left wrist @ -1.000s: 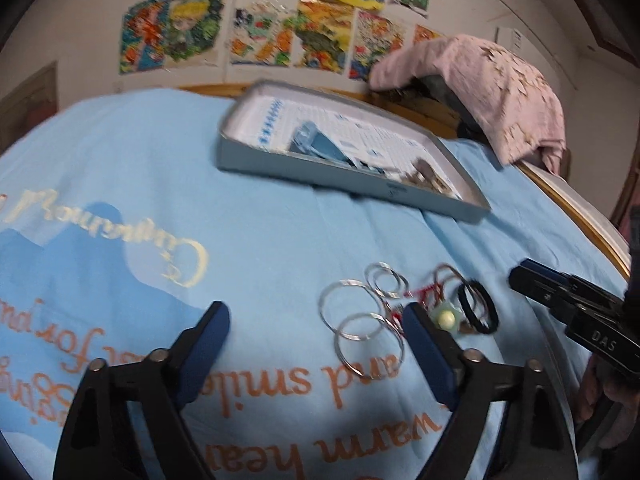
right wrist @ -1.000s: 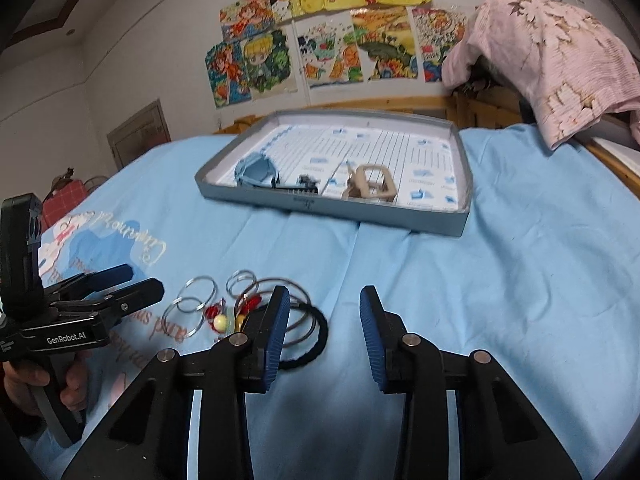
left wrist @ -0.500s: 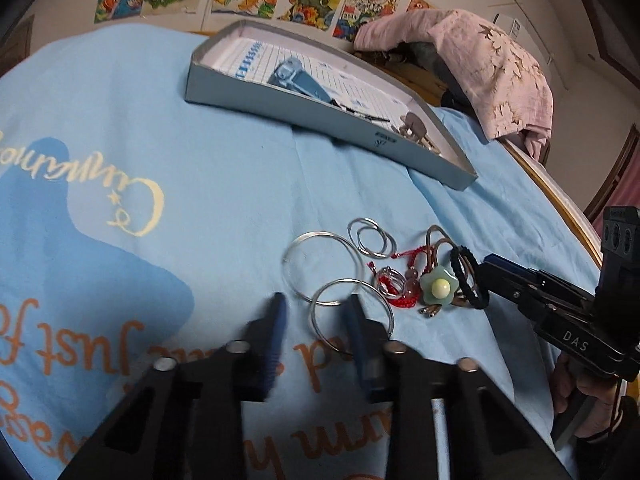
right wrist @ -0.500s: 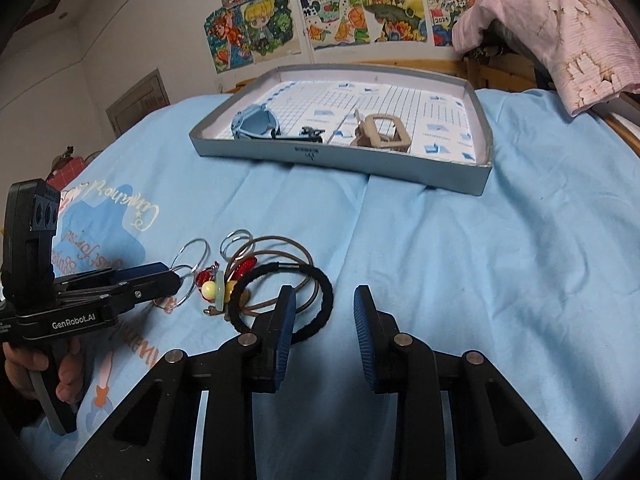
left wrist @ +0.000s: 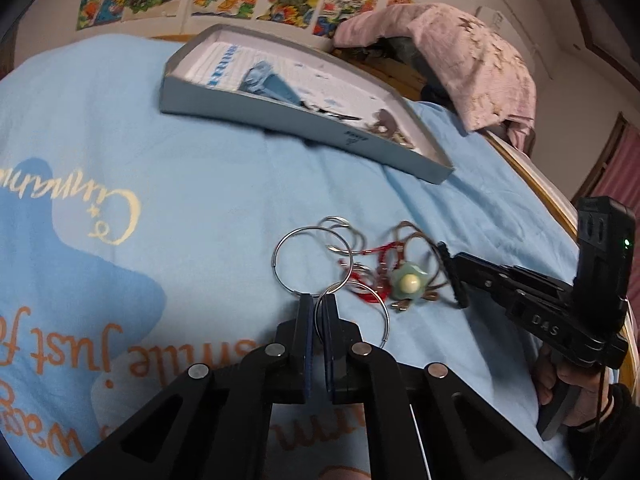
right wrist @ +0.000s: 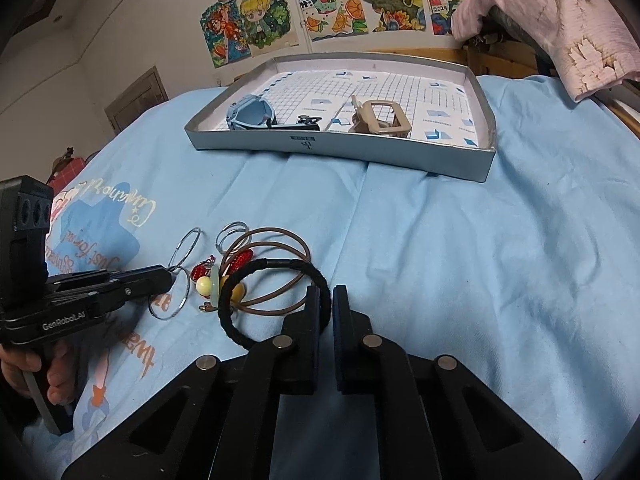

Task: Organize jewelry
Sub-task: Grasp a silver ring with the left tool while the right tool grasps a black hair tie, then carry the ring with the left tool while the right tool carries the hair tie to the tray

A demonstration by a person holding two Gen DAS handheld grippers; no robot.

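My left gripper (left wrist: pixel 317 300): jaws clenched on the rim of a silver ring (left wrist: pixel 352 314), where it overlaps a second, larger silver ring (left wrist: pixel 312 260) lying just beyond my tips. My right gripper (right wrist: pixel 331 294): jaws clenched on the near edge of the black hair tie (right wrist: pixel 272 300), which is pinched between the pads and raised slightly off the blue cloth (right wrist: pixel 460 240). Between the two grippers lies the jewelry heap: a green flower charm (left wrist: pixel 409 283), red bead cords (left wrist: pixel 374 258) and brown loops (right wrist: pixel 272 248), tangled together. Farther back, the grey tray (right wrist: pixel 340 152) holds a blue watch (right wrist: pixel 250 112) and a beige hair claw (right wrist: pixel 380 118), well apart from the heap
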